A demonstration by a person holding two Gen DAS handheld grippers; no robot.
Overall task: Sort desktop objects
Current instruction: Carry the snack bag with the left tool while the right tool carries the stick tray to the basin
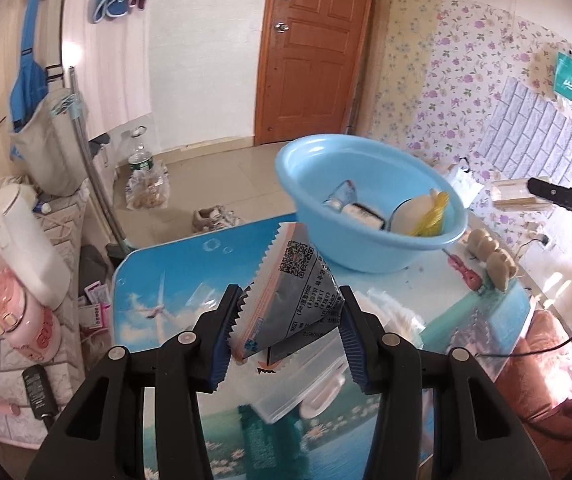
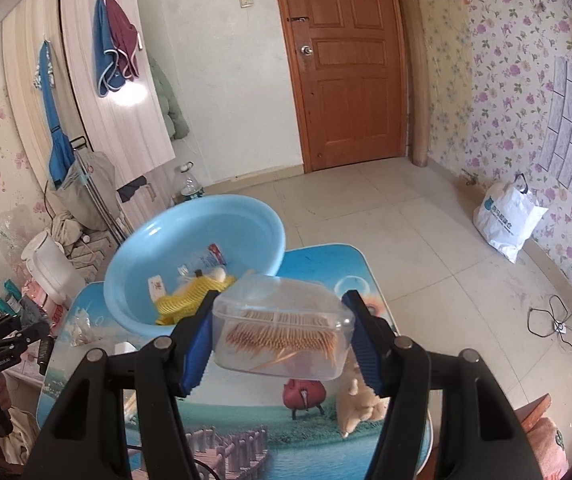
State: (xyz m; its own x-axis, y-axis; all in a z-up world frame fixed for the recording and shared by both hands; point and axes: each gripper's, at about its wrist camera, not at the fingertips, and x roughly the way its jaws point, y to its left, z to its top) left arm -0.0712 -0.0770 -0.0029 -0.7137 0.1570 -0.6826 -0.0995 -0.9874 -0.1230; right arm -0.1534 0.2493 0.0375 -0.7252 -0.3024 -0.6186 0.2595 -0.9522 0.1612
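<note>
Blue basin (image 1: 370,216) is the big thing in the way, parked at the far end of the surface (image 1: 173,280). Its open top is clear from above, though the bottom's already cluttered. Right of the basin there's a red tool (image 1: 464,272) and a beige lump (image 1: 494,256). Left of the basin, bare surface.

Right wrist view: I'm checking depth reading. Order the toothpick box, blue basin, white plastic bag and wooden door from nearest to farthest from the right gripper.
1. Toothpick box, clamped in the right gripper.
2. Blue basin, just beyond, left.
3. White plastic bag, on floor, right.
4. Wooden door, far wall.
</note>
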